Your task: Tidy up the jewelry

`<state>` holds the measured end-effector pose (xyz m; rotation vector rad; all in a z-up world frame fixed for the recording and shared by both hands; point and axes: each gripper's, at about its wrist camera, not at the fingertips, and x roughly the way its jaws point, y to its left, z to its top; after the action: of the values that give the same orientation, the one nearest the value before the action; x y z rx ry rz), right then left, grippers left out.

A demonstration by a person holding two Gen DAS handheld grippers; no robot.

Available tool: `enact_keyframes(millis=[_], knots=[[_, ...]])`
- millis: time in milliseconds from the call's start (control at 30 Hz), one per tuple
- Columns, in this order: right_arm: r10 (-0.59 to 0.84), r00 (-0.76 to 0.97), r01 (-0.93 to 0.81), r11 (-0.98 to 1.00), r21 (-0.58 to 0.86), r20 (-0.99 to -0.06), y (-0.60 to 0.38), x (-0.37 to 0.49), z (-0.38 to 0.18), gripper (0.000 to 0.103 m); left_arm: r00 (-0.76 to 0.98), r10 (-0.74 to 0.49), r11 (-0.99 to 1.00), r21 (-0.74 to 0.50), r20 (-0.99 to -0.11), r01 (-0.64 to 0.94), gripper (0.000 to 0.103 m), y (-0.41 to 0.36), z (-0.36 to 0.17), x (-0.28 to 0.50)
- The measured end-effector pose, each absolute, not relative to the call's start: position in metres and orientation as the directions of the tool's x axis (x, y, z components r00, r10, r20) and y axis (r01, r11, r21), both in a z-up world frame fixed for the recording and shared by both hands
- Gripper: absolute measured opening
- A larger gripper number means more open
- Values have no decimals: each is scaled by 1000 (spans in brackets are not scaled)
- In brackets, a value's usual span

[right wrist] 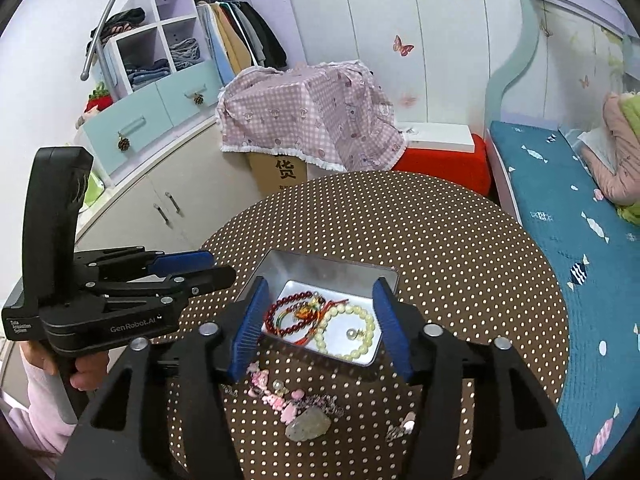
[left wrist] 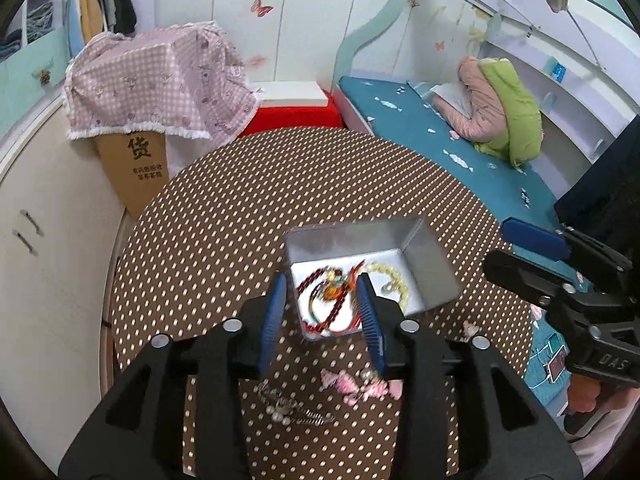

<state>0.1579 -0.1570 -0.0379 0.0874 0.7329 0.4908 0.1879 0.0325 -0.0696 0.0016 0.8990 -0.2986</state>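
Left wrist view: left gripper (left wrist: 322,292) spread wide and holding nothing, blue ribbed pads framing the near corner of the tin (left wrist: 430,272). Shiny thin metal, rectangular, upright walls, resting on the dotted tablecloth (left wrist: 240,200), probably there as the collecting spot. Inside the tin: dark red bead bracelet (left wrist: 310,280), glossy and round-beaded; red cord bracelet (left wrist: 356,270), soft braid with an orange charm; pale yellow bead bracelet (left wrist: 394,276), smooth and milky. Nearer than the tin, loose on the cloth: pink charm bracelet (left wrist: 356,386), lumpy, and a pearl hair clip (left wrist: 288,406), blurred. Right of the tin, right gripper (left wrist: 516,252) seen side-on, fingers apart, empty.

Right wrist view: right gripper (right wrist: 318,308) released, wide open, pads either side of the tin, likely lined up for the next pick. In the tin also a single pearl earring (right wrist: 353,334). Nearer than the tin: pink charms, a cloudy grey stone pendant (right wrist: 308,422), rough-edged, and a small clip (right wrist: 402,428). Left of the tin, left gripper (right wrist: 192,270) side-on, held off the cloth, out of the way. Sorting seemingly partway: several pieces in, several not yet.
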Motion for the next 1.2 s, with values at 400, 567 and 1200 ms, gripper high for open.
enact_keyframes(millis=[400,567,1200], knots=[[327,647,-311,938,154,-689,-153,135,-67,92,526,-205,978,-159,-825,132,58,79,-120,162],[276,619,-272,954,129,-735,-157,132,-89,93,488,-219,976,-188,-845,113,58,90,-143,150],[189,548,-159,980,120,-815,-189,122,-145,93,498,-197,980,-151,-844,132,9,82,-168,130]])
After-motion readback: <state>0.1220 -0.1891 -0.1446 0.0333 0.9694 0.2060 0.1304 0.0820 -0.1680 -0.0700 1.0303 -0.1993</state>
